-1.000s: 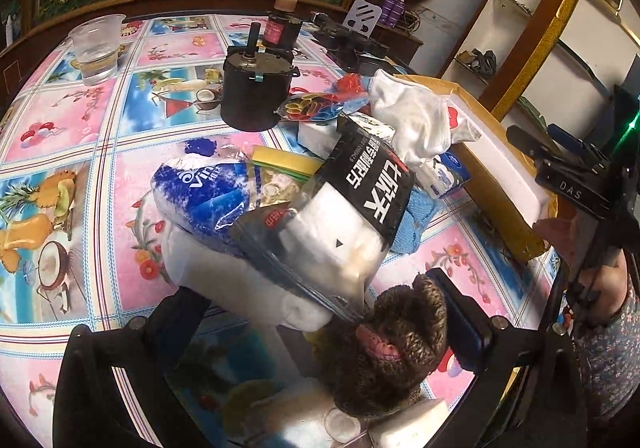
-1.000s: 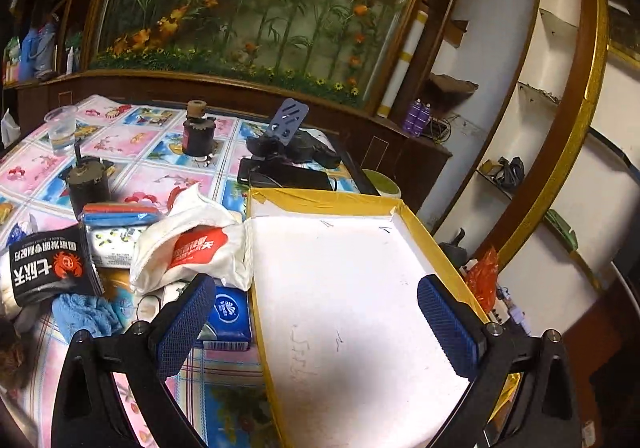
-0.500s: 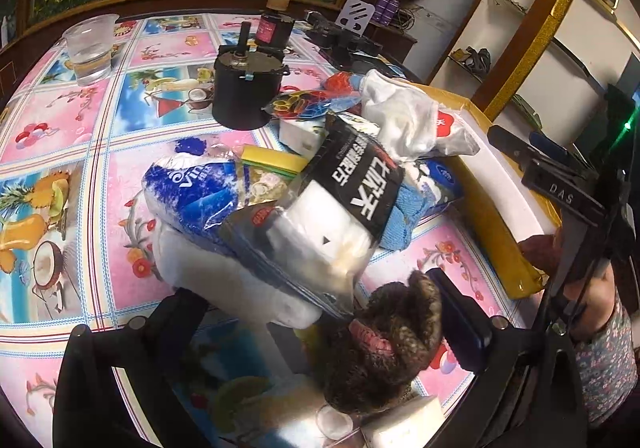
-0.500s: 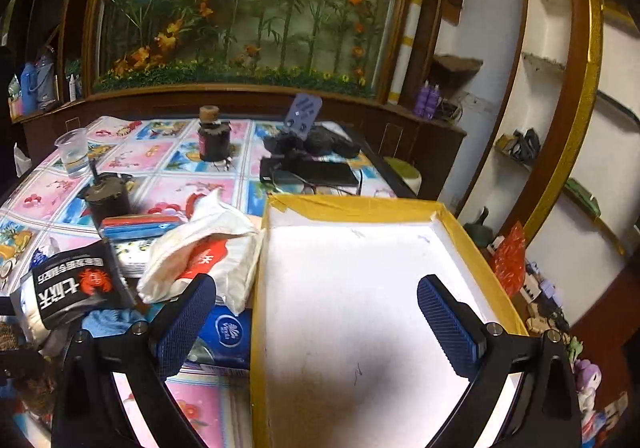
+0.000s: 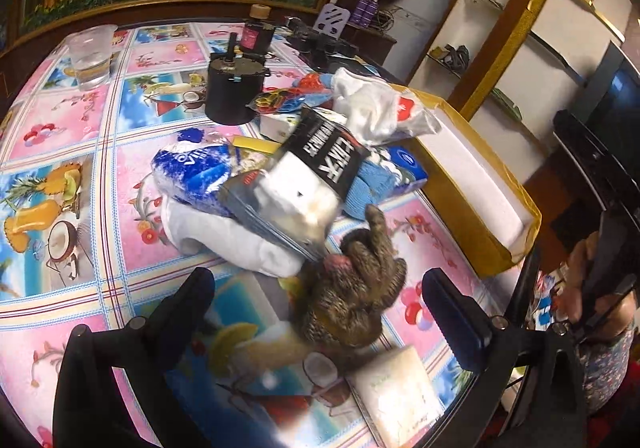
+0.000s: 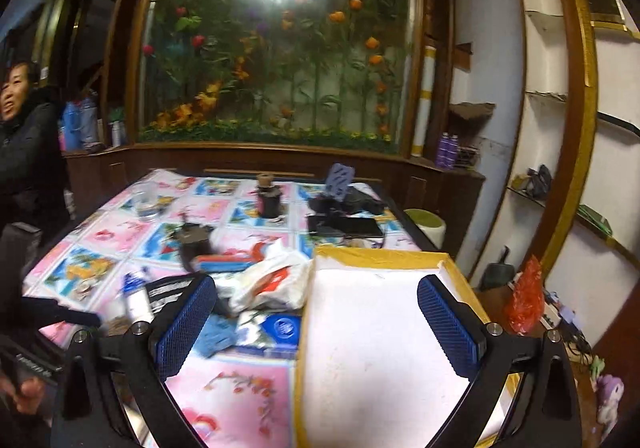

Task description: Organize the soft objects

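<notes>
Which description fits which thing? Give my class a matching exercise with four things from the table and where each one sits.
Things:
1. brown knitted item
2. clear plastic cup
3. yellow-edged white box
4. black round container

Places:
A. far left part of the table, holding water
B. at the table's right edge, open and with nothing in it
C. nearest the left gripper, between its open fingers
D. behind the pile of packets, short stem on its lid

Pairs: 1-C, 2-A, 3-B, 4-D
</notes>
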`<state>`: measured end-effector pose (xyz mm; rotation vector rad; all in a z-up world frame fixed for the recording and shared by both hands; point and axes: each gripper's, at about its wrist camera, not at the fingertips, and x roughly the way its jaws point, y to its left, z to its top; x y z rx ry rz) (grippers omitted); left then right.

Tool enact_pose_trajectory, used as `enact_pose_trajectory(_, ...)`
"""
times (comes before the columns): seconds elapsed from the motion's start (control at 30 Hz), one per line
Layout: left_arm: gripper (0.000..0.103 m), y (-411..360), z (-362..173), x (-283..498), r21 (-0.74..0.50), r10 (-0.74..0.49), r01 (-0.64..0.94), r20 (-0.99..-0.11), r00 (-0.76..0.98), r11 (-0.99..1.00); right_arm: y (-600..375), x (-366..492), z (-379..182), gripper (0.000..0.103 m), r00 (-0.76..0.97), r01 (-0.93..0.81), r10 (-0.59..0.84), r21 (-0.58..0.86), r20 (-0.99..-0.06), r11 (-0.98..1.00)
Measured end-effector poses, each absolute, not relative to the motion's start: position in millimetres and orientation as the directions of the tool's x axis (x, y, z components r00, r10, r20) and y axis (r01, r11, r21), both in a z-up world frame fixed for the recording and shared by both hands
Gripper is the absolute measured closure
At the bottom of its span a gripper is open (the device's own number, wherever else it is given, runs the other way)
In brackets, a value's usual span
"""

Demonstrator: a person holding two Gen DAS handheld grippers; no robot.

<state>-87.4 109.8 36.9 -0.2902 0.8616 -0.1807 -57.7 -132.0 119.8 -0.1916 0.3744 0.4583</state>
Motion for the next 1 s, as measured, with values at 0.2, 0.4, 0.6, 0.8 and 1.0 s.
enact_pose_trajectory(0.2, 0.010, 81, 31, -76, -0.242, -0.222, 0.051, -0.757, 0.615, 0.969, -136, -75, 96, 0.001, 0.696, -0.570, 0.523, 0.064, -0.493, 0.819)
enact_pose_trajectory(0.4, 0.057, 71, 23, -66, -0.226, -0.211, 0.049, -0.782, 0.586, 0.973, -135, -81, 81, 0.001, 0.611, -0.615, 0.558, 0.107, -0.562, 0.781)
enact_pose_trajectory(0.6, 0.057, 91, 38, -78, -0.266, -0.230, 0.040, -0.737, 0.636, 0.963, -112, -91, 57, 0.001, 0.451, -0.686, 0.601, 0.174, -0.660, 0.706)
enact_pose_trajectory(0.8, 0.057, 115, 53, -91, -0.297, -0.225, 0.012, -0.696, 0.682, 0.955, -55, -115, 30, 0.001, 0.316, -0.768, 0.580, 0.157, -0.750, 0.621)
enact_pose_trajectory(1.0, 0.057, 127, 59, -101, -0.320, -0.239, 0.020, -0.666, 0.707, 0.947, -15, -121, 1, 0.002, 0.252, -0.768, 0.481, 0.129, -0.839, 0.627)
